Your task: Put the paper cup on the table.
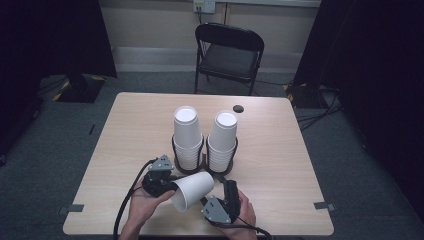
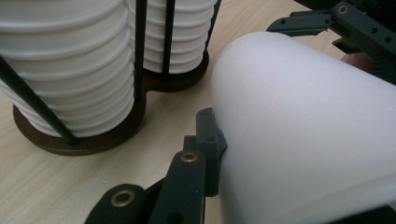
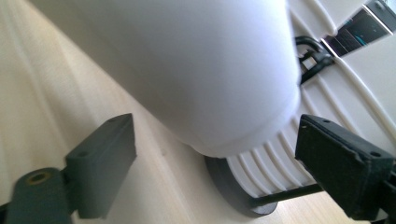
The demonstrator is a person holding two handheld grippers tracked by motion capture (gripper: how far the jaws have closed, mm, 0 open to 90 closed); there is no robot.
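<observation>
Paper cup [image 1: 193, 190], white and single, lies tilted on its side above the near edge of the table [image 1: 280, 165], its open mouth toward the near left corner and its base toward the two cup stacks. The left gripper [image 1: 169, 186] is clamped on the cup's wall near the rim; in the left gripper view one black jaw presses against the cup [image 2: 303, 135]. The right gripper [image 1: 229, 189] sits just beside the cup's base with its jaws spread apart, the base of the cup [image 3: 196, 70] between them but untouched by either. Behind the cup, near the middle of the table, two stacks of upturned paper cups [image 1: 188, 135] stand in a dark two-ring holder [image 1: 176, 161].
</observation>
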